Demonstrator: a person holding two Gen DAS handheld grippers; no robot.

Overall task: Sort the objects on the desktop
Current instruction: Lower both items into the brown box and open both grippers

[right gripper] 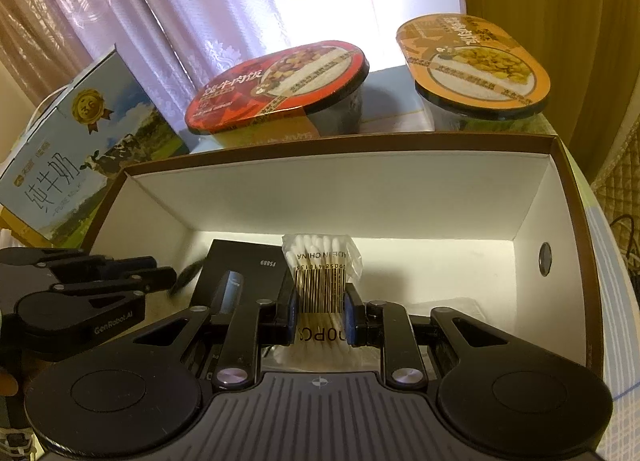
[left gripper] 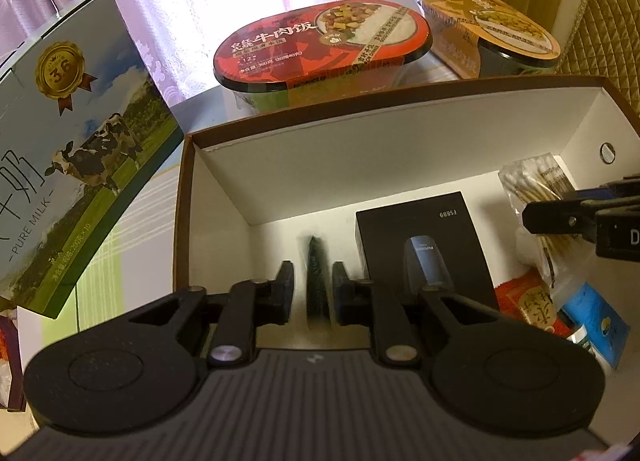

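Note:
An open cardboard box (left gripper: 400, 133) with a brown rim and white inside fills both views. My left gripper (left gripper: 312, 273) hangs over its left part, open. A slim dark green packet (left gripper: 318, 261) stands on end between the fingers, with a gap on each side. In the right wrist view this packet (right gripper: 186, 277) looks blurred just past the left gripper (right gripper: 160, 271). My right gripper (right gripper: 320, 305) is shut on a clear bag of cotton swabs (right gripper: 320, 261) above the box floor. The bag (left gripper: 528, 181) and right gripper (left gripper: 532, 217) show at the right edge of the left wrist view.
A black shaver box (left gripper: 424, 245) lies on the box floor. Behind the box stand a red rice bowl (left gripper: 324, 49) and an orange one (left gripper: 488, 25). A milk carton (left gripper: 72, 157) leans at the left. A red packet (left gripper: 528, 301) and a blue box (left gripper: 596, 321) lie at the right.

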